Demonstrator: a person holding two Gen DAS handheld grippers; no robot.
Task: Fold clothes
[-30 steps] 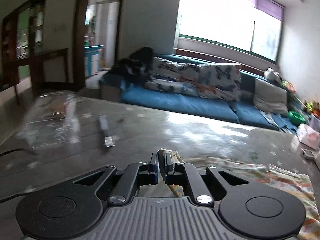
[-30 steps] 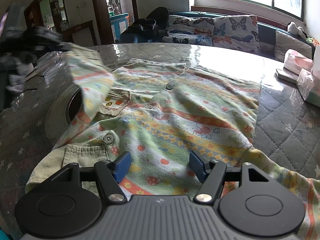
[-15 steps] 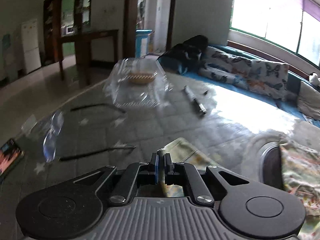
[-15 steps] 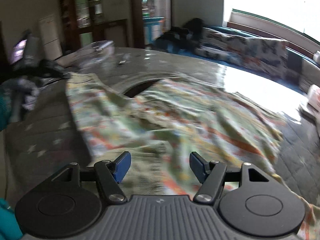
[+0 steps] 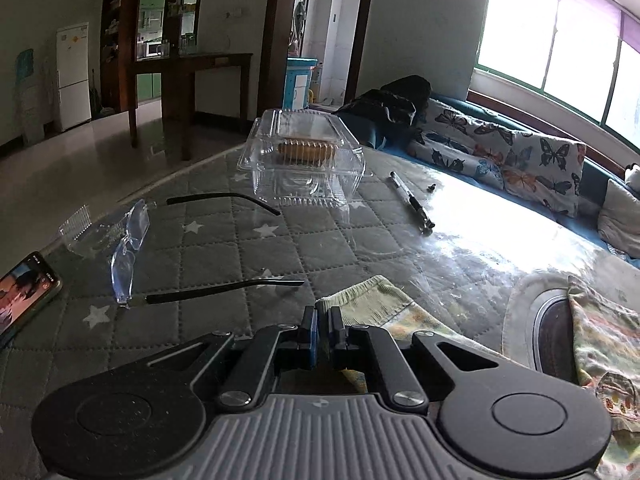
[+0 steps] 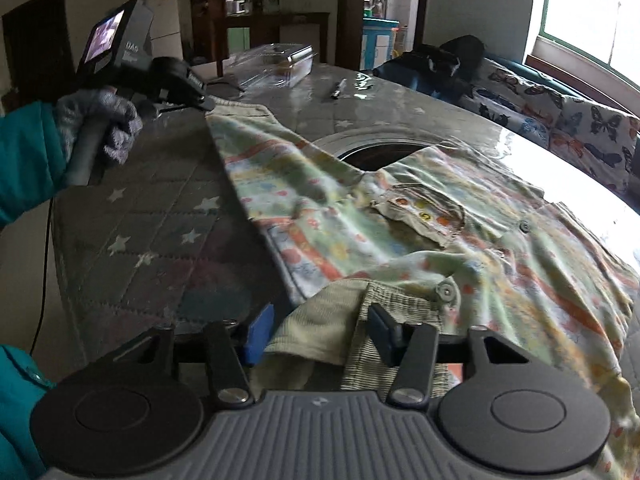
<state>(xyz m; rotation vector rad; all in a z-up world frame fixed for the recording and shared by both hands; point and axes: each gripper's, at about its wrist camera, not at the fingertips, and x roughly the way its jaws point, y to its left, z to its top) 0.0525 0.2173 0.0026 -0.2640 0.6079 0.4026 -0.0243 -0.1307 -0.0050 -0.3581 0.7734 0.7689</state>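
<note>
Both cameras sit low and close over the table, facing the sofa; both see the shirt.

A home living room, butterfly-print cushions on a blue sofa along the right under a wide window, white fridge at far left, dark wooden side table upper centre, quilted star-patterned table cover in the foreground
</note>
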